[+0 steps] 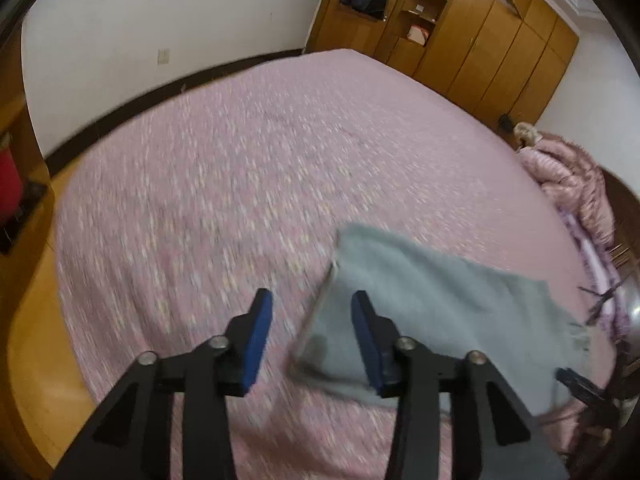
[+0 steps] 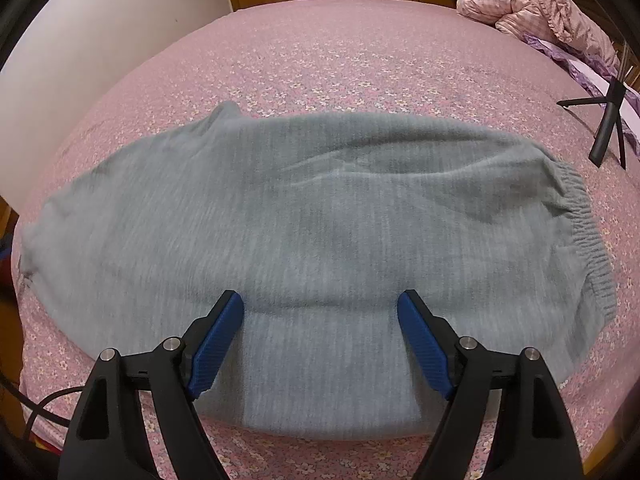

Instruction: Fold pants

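One pair of grey-green pants point(image 2: 312, 240) is seen spread flat across a bed point(image 2: 320, 52), the fabric soft and fleecy with a fine ribbed grain, and a gathered elastic waistband point(image 2: 588, 236) is visible at the right end in the right wrist view. The bed is covered by a pink sheet printed with small pale flowers. A broad, rounded-oblong outline is formed by the garment, with a few shallow creases near its middle. The right gripper point(image 2: 320, 320) is held just above the near edge of the pants, its two ridged blue pads point(image 2: 218, 340) parted wide with nothing between them. The left gripper point(image 1: 310, 320) is likewise spread apart and unloaded, positioned over the blurred left end of the pants point(image 1: 420, 300). One crumpled pink quilted duvet point(image 2: 532, 4) is heaped at the far corner, one black tripod point(image 2: 608, 120) stands on the bed's right side, and wooden wardrobes point(image 1: 480, 40) line the far wall.
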Tool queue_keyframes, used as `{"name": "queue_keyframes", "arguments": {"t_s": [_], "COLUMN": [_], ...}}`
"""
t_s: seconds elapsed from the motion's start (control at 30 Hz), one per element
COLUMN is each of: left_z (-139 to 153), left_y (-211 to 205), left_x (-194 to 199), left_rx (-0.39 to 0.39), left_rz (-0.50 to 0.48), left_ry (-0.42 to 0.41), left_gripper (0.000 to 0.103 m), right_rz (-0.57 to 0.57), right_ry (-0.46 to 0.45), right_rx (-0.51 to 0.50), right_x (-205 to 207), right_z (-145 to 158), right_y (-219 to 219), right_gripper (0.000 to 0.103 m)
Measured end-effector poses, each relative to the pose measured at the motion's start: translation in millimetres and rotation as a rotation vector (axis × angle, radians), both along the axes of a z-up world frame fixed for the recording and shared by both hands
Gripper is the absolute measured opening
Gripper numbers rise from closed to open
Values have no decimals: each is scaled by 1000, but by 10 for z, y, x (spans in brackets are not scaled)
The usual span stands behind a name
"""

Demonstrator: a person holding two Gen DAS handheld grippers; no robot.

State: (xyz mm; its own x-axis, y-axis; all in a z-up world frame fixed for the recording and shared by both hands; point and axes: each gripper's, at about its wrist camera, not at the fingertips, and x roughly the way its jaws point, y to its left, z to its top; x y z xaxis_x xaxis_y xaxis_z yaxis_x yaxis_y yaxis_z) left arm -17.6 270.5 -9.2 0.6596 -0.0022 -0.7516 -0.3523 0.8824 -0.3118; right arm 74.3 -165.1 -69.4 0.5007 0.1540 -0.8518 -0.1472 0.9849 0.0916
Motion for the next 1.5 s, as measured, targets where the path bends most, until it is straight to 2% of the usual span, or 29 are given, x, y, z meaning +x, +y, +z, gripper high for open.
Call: {"name": "queue_keyframes", "arguments": {"t_s": [0.07, 0.27, 0.37, 0.47, 0.5, 0.53, 0.57, 0.63, 0.8, 0.93, 1.0, 1.07, 1.13, 1.2, 1.33, 1.5], "left_z": [-59, -276, -295, -267, -251, -236, -229, -223, 3, 259, 270, 196, 69, -81, -275, -385], "left_y": [-26, -48, -71, -122, -139, -160, -186, -231, -310, -254, -222, -170, -138, -144, -131, -123], "left_x": [-78, -103, -108, -80, -61, -45, -26, 55, -15, -125, -145, -175, -163, -147, -142, -108], "left_rx": [-48, -108, -139, -130, -120, -111, -105, -102, -83, -29, -38, -47, -87, -137, -166, -180], "left_rz": [2, 61, 62, 57, 56, 51, 38, 19, 21, 49, 50, 65, 65, 68, 66, 72], "left_ry": [2, 51, 38, 16, 8, 5, 9, 12, -40, -62, -54, -24, 14, 39, 71, 64], "left_gripper": [49, 49, 49, 47, 38, 21, 14, 6, 0, 0, 1, 6, 28, 36, 36, 36], "right_rz": [-5, 0, 1, -2, -2, -2, 0, 1, 7, 6, 7, 19, 42, 58, 92, 107], "right_ry": [9, 18, 15, 14, 13, 12, 11, 8, 10, 9, 15, 27, 39, 46, 53, 67], "right_rx": [5, 14, 16, 13, 14, 16, 19, 26, 36, 54, 46, 51, 72, 81, 75, 62], "right_x": [-12, -59, -65, -67, -68, -72, -69, -70, -70, -77, -87, -114, -159, -197, -260, -265], "right_z": [15, 25, 21, 18, 19, 19, 16, 15, 27, 36, 49, 83, 125, 152, 171, 128], "right_y": [-2, -31, -42, -31, -29, -29, -30, -38, -56, -86, -74, -45, -9, 26, 118, 189], "right_gripper": [82, 82, 82, 82, 82, 82, 82, 82, 82, 82, 82, 81, 80, 80, 80, 80]}}
